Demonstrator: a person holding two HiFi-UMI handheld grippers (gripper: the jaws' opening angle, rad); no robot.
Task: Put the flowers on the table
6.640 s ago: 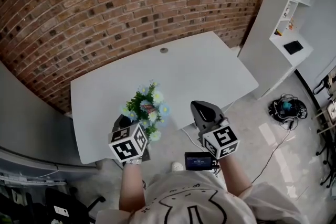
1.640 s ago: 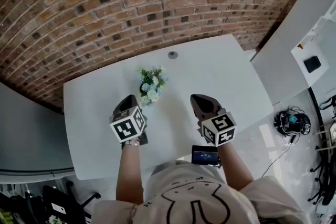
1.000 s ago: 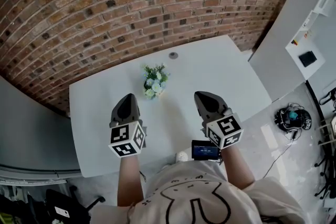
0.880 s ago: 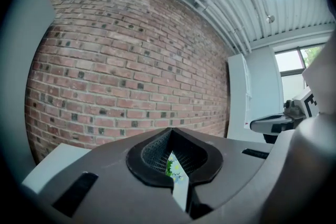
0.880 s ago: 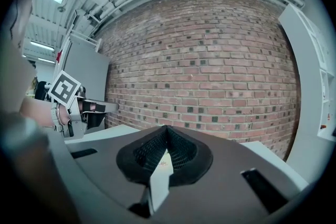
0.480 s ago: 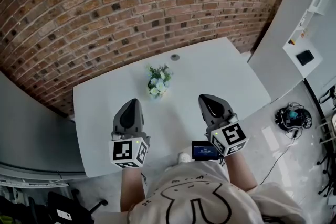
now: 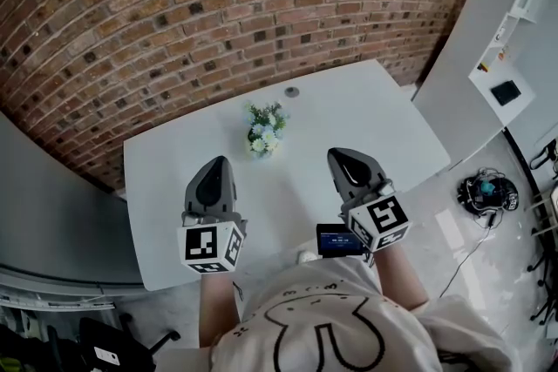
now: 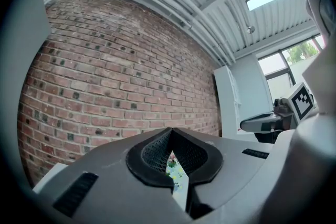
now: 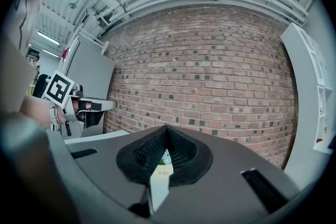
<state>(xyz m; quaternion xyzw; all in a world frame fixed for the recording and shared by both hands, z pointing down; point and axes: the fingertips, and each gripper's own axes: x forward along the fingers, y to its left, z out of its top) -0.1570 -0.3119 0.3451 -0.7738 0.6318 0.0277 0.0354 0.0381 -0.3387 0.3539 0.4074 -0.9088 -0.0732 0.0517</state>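
**Once the flowers are down, both grippers stand off empty**

Seen along its own jaws, the left gripper (image 7: 214, 161) has its pads pressed together with nothing between them. The right gripper (image 7: 337, 154) reads the same: tips meeting, no load. Only a sliver of blossom and pale pot shows through the slit below each pair of pads, and that lies far off, not in the grip.

Change noted: several seconds back the left gripper carried the flowers (image 7: 264, 128) over the near edge of the table (image 7: 366, 122). A moment ago they already stood on the top, just ahead of that gripper. Since then both grippers have drawn back toward the person and now hang over the near half of the table, side by side.

The flowers stand upright on the far half of the table, near the brick wall (image 7: 174, 4), just short of a small round fitting (image 7: 291, 91) in the tabletop. They are well apart from either gripper.

Judgement: placement looks complete. The pot sits well in from every edge, untouched, with no lean visible from above. Nothing further seems called for beyond clearing away.
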